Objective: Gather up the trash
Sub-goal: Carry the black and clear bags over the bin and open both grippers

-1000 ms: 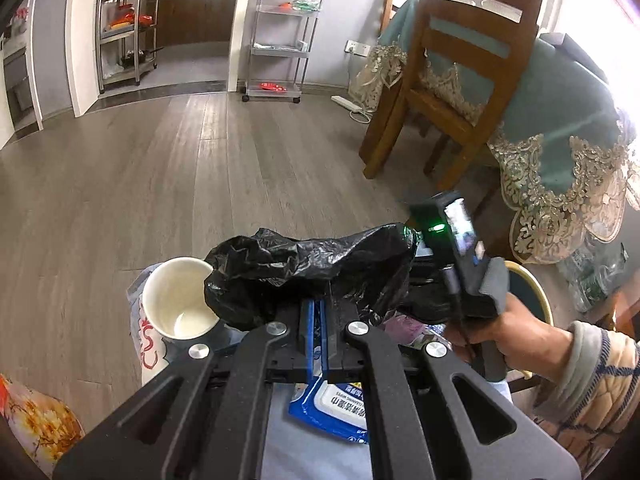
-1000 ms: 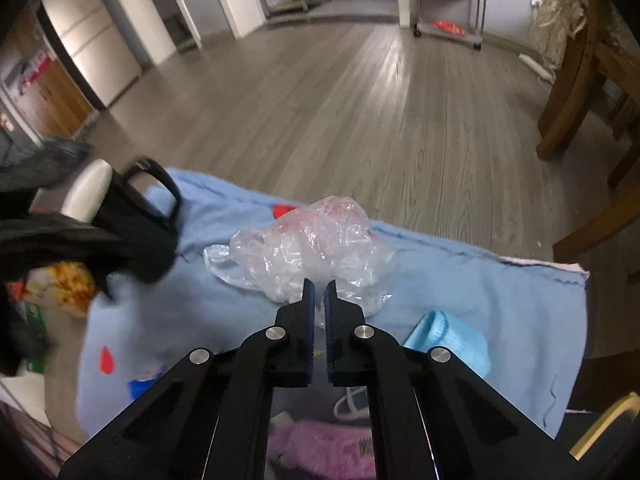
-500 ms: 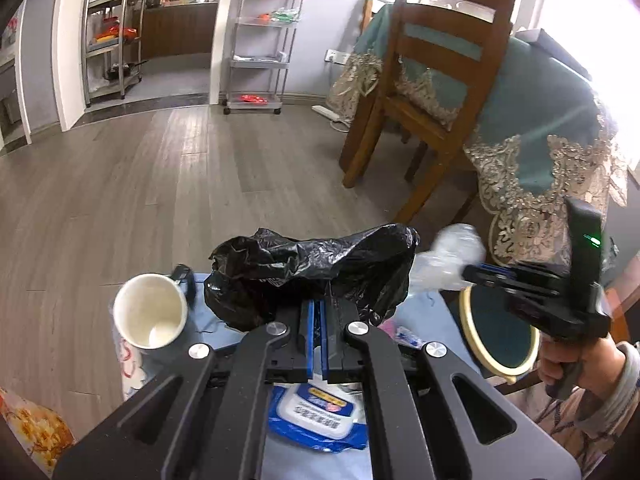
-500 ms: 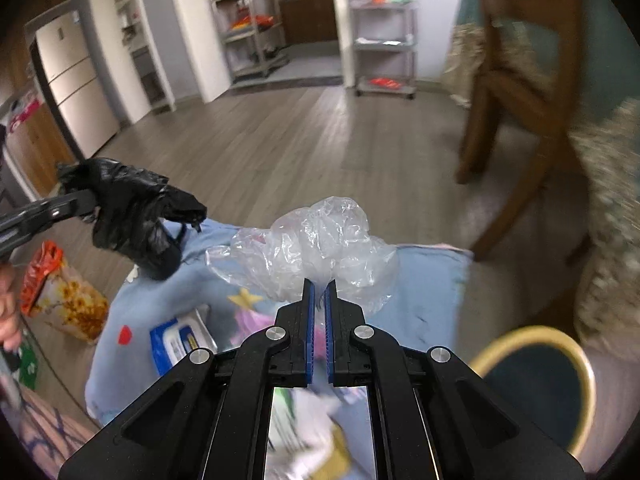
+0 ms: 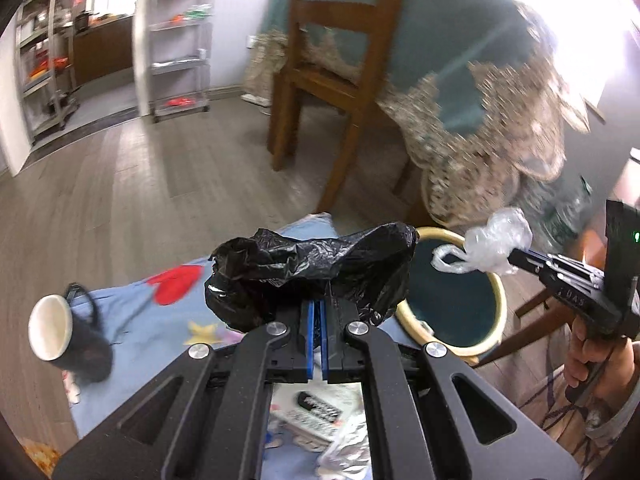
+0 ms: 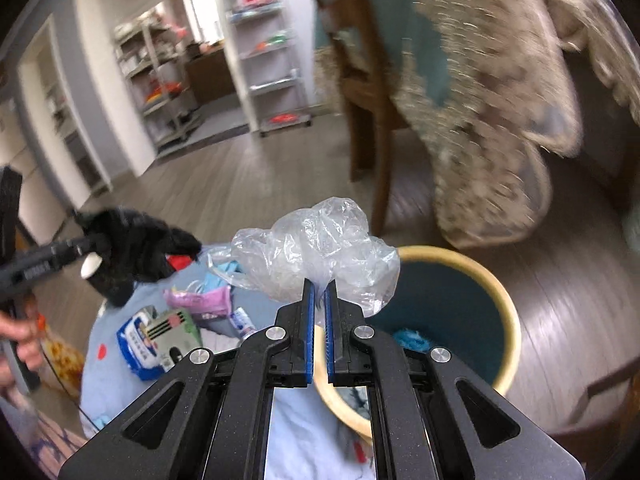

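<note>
Two bags carried toward the bin (image 6: 502, 304), a round, cream-rimmed container with a dark teal inside, standing on the floor beside the blue cloth (image 5: 132, 344). The right gripper (image 6: 319, 300) is closed on a crumpled clear plastic bag (image 6: 320, 254), which hangs just above the bin's near rim. The left gripper (image 5: 319, 312) is closed on a crumpled black plastic bag (image 5: 308, 268), held over the cloth just short of the bin.

Both bags appear very light, soft and slick; thin film of this kind probably slips or tears if pinched at a single layer, so a bunched fold or a handle loop looks the safest hold. The clear bag is glossy and wrinkled, with one loop trailing. The black bag is shiny, creased and puffed. Wrappers and a wipes packet (image 6: 138, 340) lie on the cloth beside the bin.
</note>
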Demonstrator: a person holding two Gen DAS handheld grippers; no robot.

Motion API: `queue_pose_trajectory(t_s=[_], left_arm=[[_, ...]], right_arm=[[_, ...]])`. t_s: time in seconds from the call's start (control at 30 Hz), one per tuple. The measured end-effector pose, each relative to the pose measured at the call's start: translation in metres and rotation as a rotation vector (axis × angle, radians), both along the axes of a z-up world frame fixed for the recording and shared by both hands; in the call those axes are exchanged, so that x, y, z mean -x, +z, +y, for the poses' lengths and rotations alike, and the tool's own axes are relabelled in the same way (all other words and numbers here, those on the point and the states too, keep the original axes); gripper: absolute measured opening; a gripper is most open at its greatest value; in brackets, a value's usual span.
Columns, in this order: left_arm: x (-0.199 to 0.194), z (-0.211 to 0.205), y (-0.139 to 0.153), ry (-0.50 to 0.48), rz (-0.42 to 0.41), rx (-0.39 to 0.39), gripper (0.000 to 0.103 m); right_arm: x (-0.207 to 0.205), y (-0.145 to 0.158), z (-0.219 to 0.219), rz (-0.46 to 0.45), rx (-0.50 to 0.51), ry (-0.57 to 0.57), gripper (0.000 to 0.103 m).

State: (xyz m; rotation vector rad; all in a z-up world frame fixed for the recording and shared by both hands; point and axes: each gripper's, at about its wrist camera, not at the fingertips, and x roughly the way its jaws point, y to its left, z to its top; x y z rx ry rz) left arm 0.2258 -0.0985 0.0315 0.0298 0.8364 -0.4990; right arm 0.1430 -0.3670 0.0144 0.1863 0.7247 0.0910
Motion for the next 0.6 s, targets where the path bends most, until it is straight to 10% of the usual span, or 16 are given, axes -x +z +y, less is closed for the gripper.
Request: queue_pose_trajectory(t_s=[0.6], left_arm=[[0.002,-0.164,-0.065,-0.199,0.093,-0.029,0.001]], right_arm=[[0.017,-0.027,-0.079,0.067,-0.005,-0.244,0.006]])
